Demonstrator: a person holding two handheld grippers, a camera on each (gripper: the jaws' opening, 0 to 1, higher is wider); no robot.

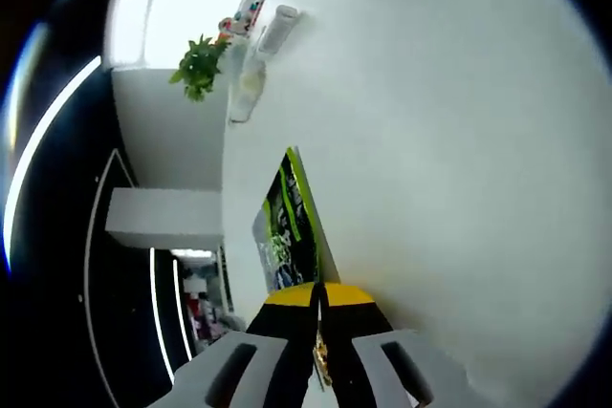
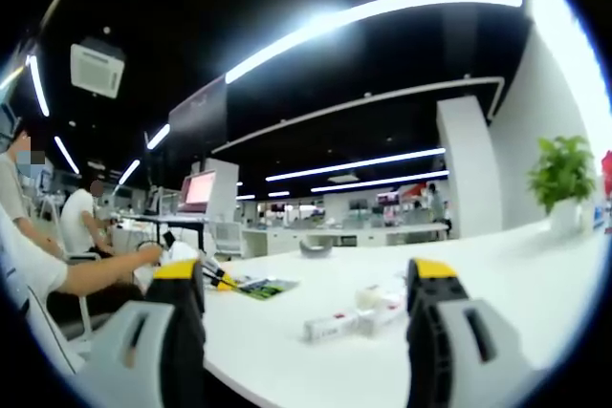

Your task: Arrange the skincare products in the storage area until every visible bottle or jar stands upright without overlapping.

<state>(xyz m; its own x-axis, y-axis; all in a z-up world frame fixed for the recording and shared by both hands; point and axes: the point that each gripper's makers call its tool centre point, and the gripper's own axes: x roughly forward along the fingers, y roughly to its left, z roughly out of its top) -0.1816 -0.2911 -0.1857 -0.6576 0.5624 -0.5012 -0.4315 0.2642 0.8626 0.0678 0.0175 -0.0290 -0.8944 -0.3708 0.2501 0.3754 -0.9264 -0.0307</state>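
While closed flat, left claw grips nothing | right claw wide, empty above white table

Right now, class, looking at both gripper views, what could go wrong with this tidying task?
1. The tubes lie flat near the table edge; a nudge might roll them off.
2. The left gripper is shut, so it must open before grasping.
3. The boxes lie close together; the open right gripper could knock one.

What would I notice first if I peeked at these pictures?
Probably the big white table, which takes up most of the left gripper view, with a green plant at its far end. In the right gripper view, white boxes lie flat on the table between the wide-open jaws, under long bright ceiling lights.
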